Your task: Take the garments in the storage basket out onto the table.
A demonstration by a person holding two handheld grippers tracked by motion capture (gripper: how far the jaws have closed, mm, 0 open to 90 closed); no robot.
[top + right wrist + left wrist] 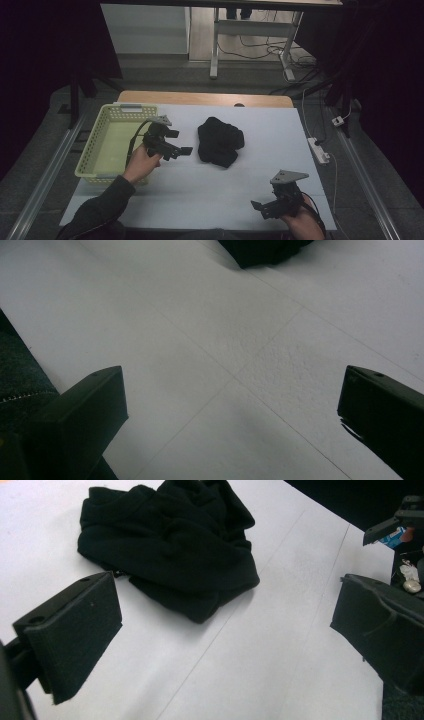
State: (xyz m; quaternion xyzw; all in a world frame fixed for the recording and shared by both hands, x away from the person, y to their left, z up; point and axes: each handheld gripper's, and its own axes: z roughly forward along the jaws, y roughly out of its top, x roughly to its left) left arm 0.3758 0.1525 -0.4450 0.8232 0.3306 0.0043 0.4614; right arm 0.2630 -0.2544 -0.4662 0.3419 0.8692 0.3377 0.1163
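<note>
The left gripper (175,142) hangs with jaws spread wide and empty, just left of the black cloth (220,141), which lies crumpled mid-table. The right gripper (270,205), also wide open and holding nothing, sits near the front edge, well apart from the cloth. The likely step is a grab at the cloth: best to come low over the near fold and close on a thick bunch, not a thin edge. The basket (90,155) stands beside the left hand; bare table (215,190) lies open between the grippers.
</note>
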